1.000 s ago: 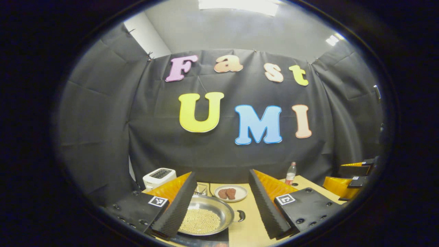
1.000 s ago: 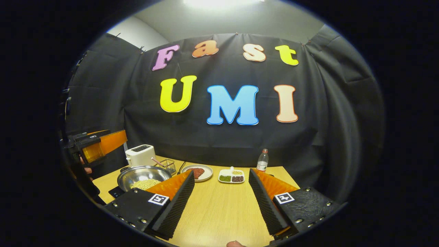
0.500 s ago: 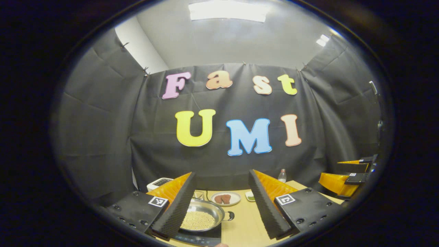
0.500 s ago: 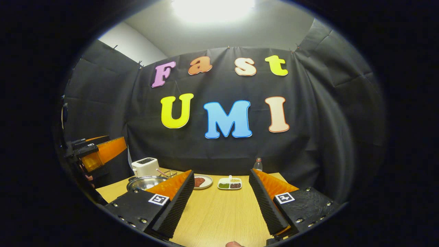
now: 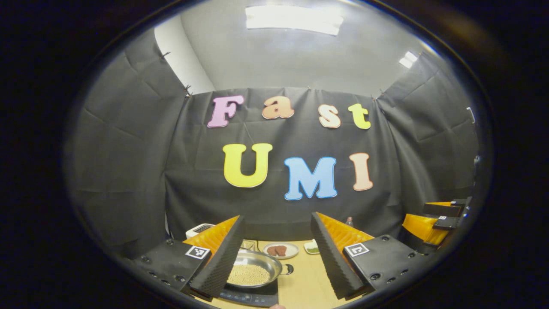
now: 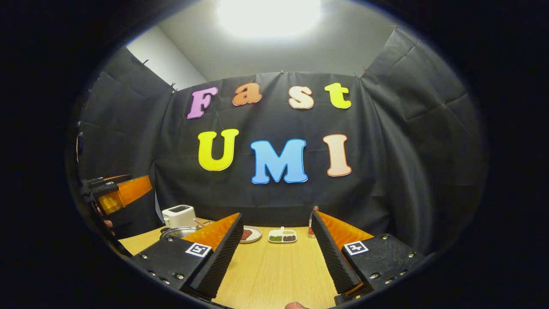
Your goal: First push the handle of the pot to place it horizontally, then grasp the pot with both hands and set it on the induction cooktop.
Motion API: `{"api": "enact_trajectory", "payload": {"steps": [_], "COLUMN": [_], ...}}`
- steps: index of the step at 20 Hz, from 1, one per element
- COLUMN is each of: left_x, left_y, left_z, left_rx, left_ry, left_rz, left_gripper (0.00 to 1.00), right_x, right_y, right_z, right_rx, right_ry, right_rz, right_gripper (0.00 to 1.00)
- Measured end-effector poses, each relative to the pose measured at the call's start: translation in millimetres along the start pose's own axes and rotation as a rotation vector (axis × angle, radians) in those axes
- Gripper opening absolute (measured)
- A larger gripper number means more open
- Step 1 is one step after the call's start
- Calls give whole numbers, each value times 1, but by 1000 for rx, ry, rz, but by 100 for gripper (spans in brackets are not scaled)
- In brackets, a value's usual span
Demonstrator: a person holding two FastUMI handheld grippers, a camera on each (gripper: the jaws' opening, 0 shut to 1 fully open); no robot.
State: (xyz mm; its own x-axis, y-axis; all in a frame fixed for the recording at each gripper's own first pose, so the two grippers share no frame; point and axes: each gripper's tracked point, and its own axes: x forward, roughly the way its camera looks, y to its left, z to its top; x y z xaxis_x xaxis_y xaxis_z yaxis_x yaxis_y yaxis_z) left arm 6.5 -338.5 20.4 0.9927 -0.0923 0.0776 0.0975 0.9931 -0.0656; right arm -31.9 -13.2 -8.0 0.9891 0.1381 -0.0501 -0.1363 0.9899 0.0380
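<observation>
- Table (image 6: 274,270): light wood top, running back to the black cloth wall; taken as landmark for everything below
- Induction cooktop (image 5: 251,294): dark flat slab on the table's near-left part, seen in the left gripper view; control strip along its near edge
- Pot (image 5: 253,268): shallow steel pan sitting on the cooktop, filled with pale round grains; dark side handle (image 5: 289,269) points right, level with the table top. In the right gripper view only its rim (image 6: 178,232) shows at the table's left side
- Left gripper (image 5: 276,257): raised above the table's near edge, fingers spread wide apart, nothing between them; pot seen through the gap, not touched
- Right gripper (image 6: 276,257): above the table's near-middle, fingers likewise wide apart and holding nothing; bare wood between them
- Toaster (image 6: 179,215): white, at the table's back-left corner, behind the pot
- Plate (image 5: 281,250): white, at the back of the table just right of the pot, with two reddish-brown pieces on it
- Divided dish (image 6: 282,236): small white tray right of the plate, with green, dark and yellowish contents
- Bottle (image 6: 312,223): upright at the table's back, partly hidden by the right gripper's finger
</observation>
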Motion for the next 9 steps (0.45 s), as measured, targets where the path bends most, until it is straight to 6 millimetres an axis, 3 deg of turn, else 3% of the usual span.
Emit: {"api": "enact_trajectory", "payload": {"steps": [9], "left_x": [-9], "left_y": [18], "left_z": [7], "left_rx": [-5], "left_ry": [-16], "left_rz": [3], "left_gripper": [100], "right_x": [-8], "right_y": [5], "right_z": [13], "right_rx": [-12], "right_ry": [-38], "right_rz": [-36], "right_gripper": [96]}}
